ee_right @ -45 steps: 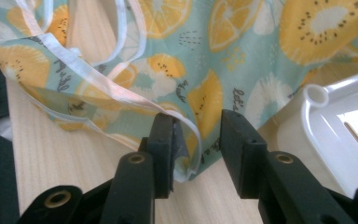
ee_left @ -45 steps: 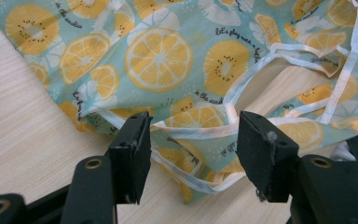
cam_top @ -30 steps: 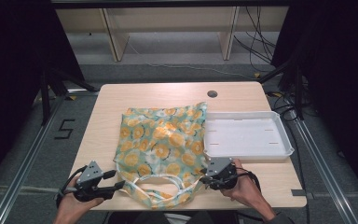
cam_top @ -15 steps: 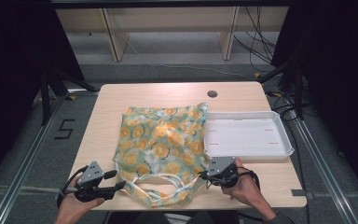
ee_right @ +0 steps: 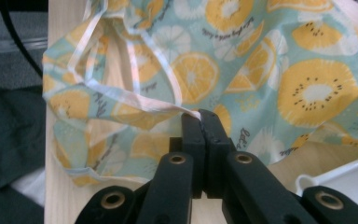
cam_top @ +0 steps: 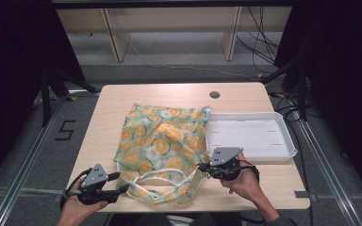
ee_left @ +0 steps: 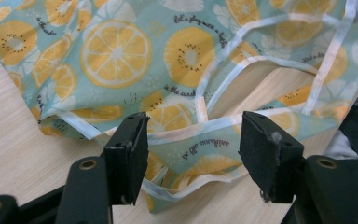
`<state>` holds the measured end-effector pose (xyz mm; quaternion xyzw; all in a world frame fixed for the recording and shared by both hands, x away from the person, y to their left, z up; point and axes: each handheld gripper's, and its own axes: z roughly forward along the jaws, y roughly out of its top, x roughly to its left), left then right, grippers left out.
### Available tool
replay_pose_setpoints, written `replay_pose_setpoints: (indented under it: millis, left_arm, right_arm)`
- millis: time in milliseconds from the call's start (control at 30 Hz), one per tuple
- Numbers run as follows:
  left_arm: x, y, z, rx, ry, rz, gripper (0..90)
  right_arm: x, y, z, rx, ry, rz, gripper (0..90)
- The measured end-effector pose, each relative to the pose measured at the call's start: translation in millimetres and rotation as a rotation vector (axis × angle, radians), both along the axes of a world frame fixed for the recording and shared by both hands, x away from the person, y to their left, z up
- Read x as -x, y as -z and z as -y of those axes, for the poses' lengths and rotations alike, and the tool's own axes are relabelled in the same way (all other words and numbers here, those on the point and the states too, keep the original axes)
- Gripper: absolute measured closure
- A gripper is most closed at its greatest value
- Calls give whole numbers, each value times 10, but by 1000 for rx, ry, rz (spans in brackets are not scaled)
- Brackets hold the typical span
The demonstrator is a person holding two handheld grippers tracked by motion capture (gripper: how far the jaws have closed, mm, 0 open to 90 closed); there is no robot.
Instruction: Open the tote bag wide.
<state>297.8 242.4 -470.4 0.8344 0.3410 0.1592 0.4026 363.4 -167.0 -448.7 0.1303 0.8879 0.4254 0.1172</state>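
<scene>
On the table lies a lemon-print cloth bag [cam_top: 162,146], the right gripper [cam_top: 202,167] pinching its white trim, the left gripper [cam_top: 122,182] spread, having just opened wider, astride the hem.

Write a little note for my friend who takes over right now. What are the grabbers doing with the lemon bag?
Right gripper: fingers shut on the white trim at the near right edge of the lemon-print bag.
Left gripper: fingers open, just been widening. The bag's near left hem lies between them, not yet pinched.
Things: the bag lies flat in the middle of the table, handles towards the person. The white tray stands empty to its right, the bag's far corner overlapping its rim.
Done: right side gripped.
Left: probably close the left fingers on the hem; the bag has not been lifted or moved.
</scene>
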Motion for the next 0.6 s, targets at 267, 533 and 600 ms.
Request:
replay_pose_setpoints:
  millis: [267, 533, 600]
  left_arm:
    - [-3, 1, 27, -3, 22, 15, 391]
    - [10, 28, 78, -9, 20, 17, 371]
    - [9, 26, 95, 1, 14, 5, 368]
  right_arm:
    - [-114, -65, -57, -36, 20, 8, 900]
    - [-233, -142, -101, -90, 60, -32, 900]
    - [-265, -161, -114, -89, 64, -32, 900]
